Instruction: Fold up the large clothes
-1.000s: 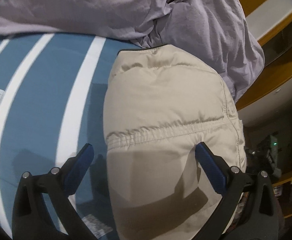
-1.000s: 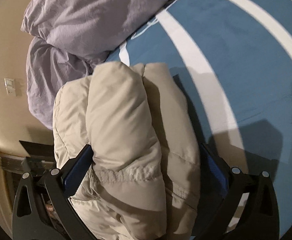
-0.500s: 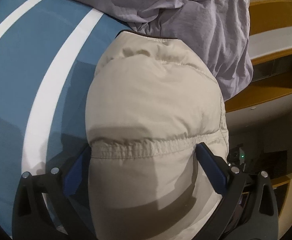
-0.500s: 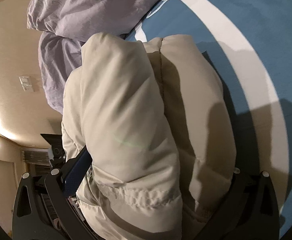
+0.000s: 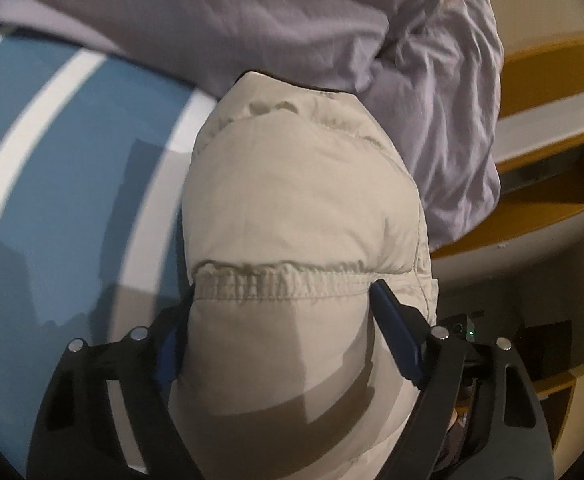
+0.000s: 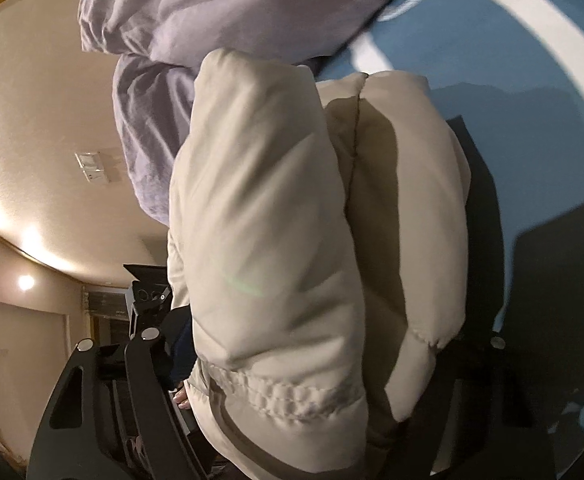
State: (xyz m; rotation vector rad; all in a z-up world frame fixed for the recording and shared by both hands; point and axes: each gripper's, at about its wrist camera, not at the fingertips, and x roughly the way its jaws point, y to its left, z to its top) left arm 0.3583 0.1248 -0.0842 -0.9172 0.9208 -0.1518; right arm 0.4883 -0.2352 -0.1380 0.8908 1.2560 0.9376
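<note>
A beige puffer jacket (image 5: 300, 208) lies folded in a thick bundle on the blue bed cover with white stripes (image 5: 51, 184). In the left wrist view my left gripper (image 5: 283, 320) has its blue pads pressed against both sides of the bundle at the elastic seam. In the right wrist view the jacket (image 6: 275, 216) fills the middle, and my right gripper (image 6: 324, 360) has its fingers around the bundle's sides; its right finger is mostly hidden by the fabric.
A crumpled lilac duvet (image 5: 251, 20) lies just beyond the jacket, also seen in the right wrist view (image 6: 195, 12). Wooden shelving (image 5: 548, 136) stands at the right past the bed edge. A beige wall with a switch (image 6: 89, 166) is at the left.
Both grippers have moved forward over the jacket and closed in on its sides. The bundle now fills more of each view and looks lifted and tilted.
</note>
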